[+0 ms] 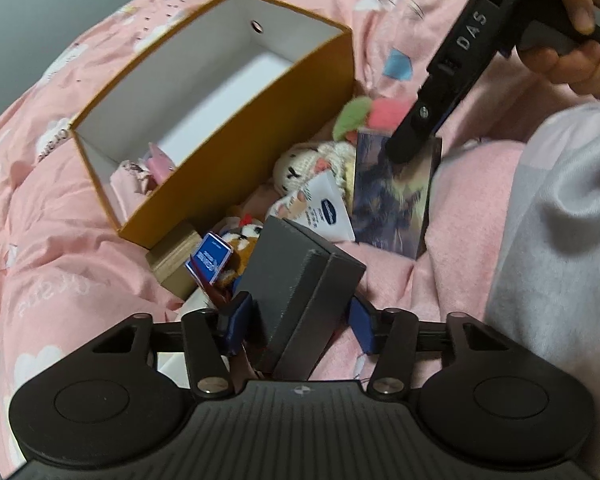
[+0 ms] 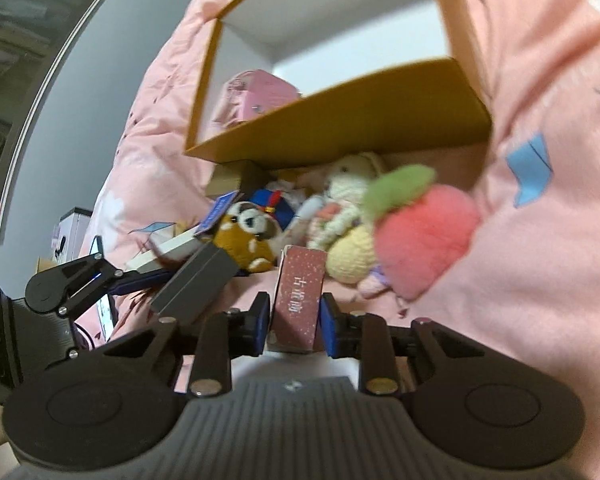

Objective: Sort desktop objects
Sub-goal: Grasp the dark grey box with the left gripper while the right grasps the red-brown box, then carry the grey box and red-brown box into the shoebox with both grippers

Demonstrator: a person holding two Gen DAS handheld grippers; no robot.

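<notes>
My left gripper (image 1: 298,322) is shut on a dark grey box (image 1: 300,284), held above the pile of objects; it also shows in the right wrist view (image 2: 194,280). My right gripper (image 2: 294,322) is shut on a maroon card box (image 2: 298,300) with white characters, whose picture face shows in the left wrist view (image 1: 394,196). An open orange storage box (image 1: 236,152) with a white inside lies on the pink quilt (image 1: 60,240) beyond both; a pink item (image 2: 260,92) lies inside it.
Beside the orange box lie a crocheted white doll (image 2: 348,200), a pink plush fruit (image 2: 424,232), a brown panda plush (image 2: 248,236), a small blue box (image 1: 208,258) and a wooden block (image 1: 176,256). A grey-clad leg (image 1: 560,240) is at right.
</notes>
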